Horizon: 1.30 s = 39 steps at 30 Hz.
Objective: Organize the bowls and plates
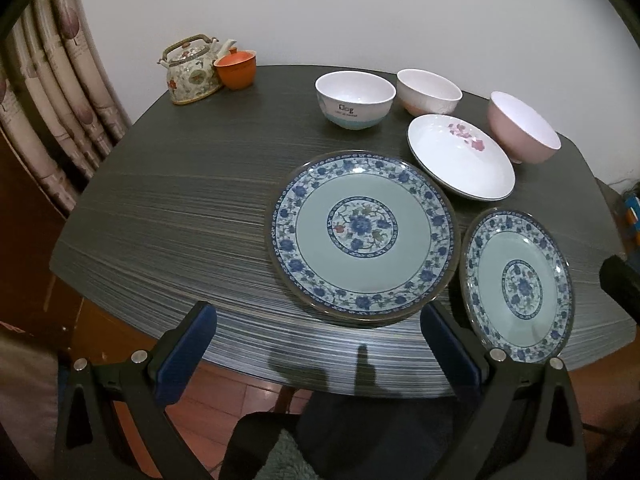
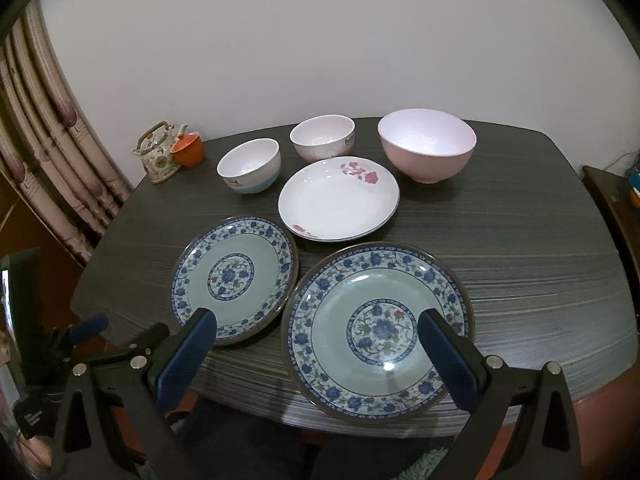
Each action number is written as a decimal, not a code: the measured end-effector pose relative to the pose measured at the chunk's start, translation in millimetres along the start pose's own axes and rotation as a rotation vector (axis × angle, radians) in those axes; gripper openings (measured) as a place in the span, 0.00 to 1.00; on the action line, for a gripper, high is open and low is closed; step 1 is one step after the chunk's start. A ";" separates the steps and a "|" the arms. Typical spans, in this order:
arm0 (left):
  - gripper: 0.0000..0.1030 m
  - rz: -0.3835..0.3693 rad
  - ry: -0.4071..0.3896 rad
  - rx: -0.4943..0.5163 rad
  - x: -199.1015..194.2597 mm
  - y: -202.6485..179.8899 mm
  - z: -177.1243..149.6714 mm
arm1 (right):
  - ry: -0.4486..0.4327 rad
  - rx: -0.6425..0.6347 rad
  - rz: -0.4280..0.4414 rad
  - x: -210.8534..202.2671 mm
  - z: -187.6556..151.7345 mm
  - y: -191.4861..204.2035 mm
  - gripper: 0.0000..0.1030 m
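Observation:
Two blue-patterned plates lie on the dark table near its front edge: the left plate [image 1: 362,232] [image 2: 234,278] and the right plate [image 1: 518,286] [image 2: 378,330]. Behind them sits a white flowered plate [image 1: 460,158] [image 2: 339,199]. At the back stand a white-and-blue bowl [image 1: 355,99] [image 2: 249,165], a white bowl [image 1: 429,91] [image 2: 322,137] and a pink bowl [image 1: 522,126] [image 2: 426,144]. My left gripper [image 1: 316,350] is open and empty above the front edge, left of the right plate. My right gripper [image 2: 316,354] is open and empty over the right plate's near-left rim.
A floral teapot [image 1: 192,70] [image 2: 159,152] and an orange lidded cup [image 1: 236,67] [image 2: 187,149] stand at the table's back left corner. A curtain [image 1: 60,92] hangs at the left. The table [image 1: 172,208] ends just before the grippers.

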State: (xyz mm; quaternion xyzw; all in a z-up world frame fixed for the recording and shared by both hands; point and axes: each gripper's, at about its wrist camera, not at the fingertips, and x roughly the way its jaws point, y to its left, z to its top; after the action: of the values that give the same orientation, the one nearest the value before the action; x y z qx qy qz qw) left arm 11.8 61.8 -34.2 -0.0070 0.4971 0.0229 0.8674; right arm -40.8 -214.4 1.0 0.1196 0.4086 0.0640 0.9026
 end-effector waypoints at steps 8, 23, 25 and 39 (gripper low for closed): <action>0.98 0.025 0.007 -0.033 4.9 12.0 3.0 | -0.003 -0.020 0.001 1.3 0.5 9.4 1.00; 0.91 0.010 0.056 -0.085 14.3 26.6 1.9 | -0.003 -0.031 0.023 4.1 -0.8 16.9 1.00; 0.91 0.010 0.057 -0.079 14.7 26.4 2.4 | -0.002 -0.031 0.026 4.5 -1.2 16.5 1.00; 0.91 0.016 0.058 -0.065 15.0 24.3 2.3 | -0.001 -0.032 0.031 3.4 -3.0 17.5 1.00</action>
State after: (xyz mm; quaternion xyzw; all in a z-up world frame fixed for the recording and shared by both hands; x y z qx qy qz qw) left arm 20.2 86.6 -45.7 -0.0317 0.5211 0.0457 0.8517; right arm -41.1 -196.3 1.3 0.1116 0.4051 0.0844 0.9035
